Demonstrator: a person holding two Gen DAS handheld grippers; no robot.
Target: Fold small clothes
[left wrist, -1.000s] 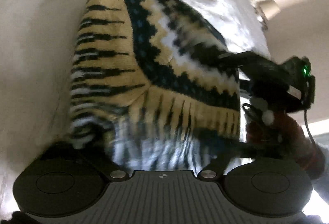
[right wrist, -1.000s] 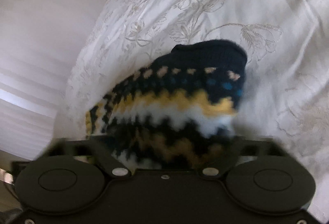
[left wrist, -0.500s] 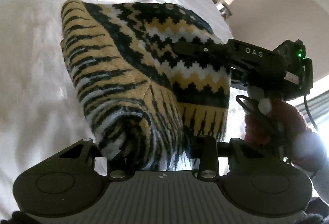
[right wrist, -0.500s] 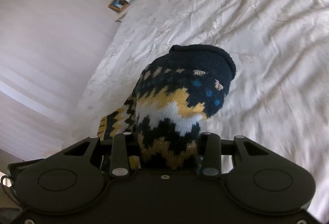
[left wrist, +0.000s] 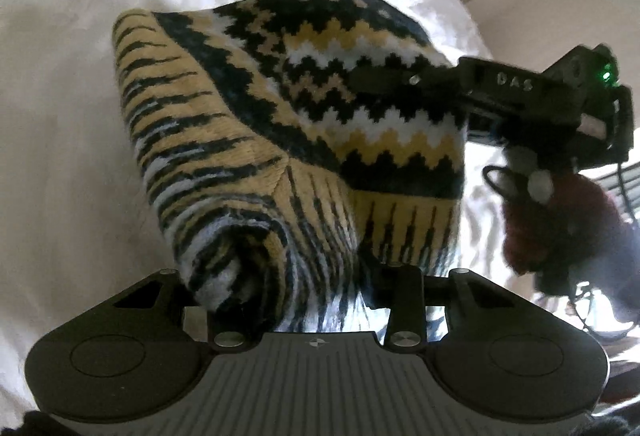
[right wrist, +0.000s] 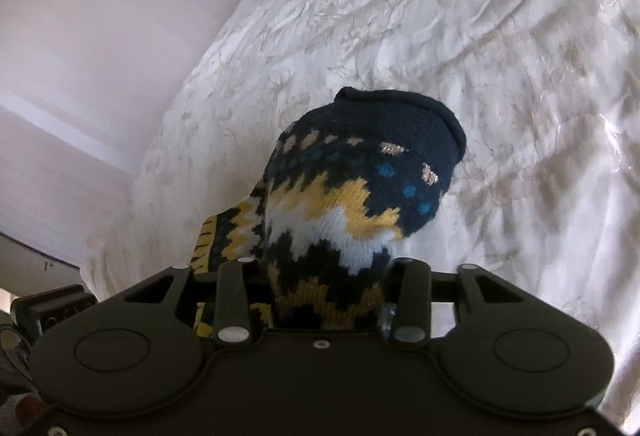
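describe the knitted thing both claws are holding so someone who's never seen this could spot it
Look above the wide white bedspread: between the two black claws hangs a thick knitted garment. It bears navy, mustard and white zigzag bands and a plain navy end with small blue and tan flecks, the only patterned thing against the pale bedding.

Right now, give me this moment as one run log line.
item: knitted garment | left gripper: shut on it | right gripper: shut on it | under it: white bedspread
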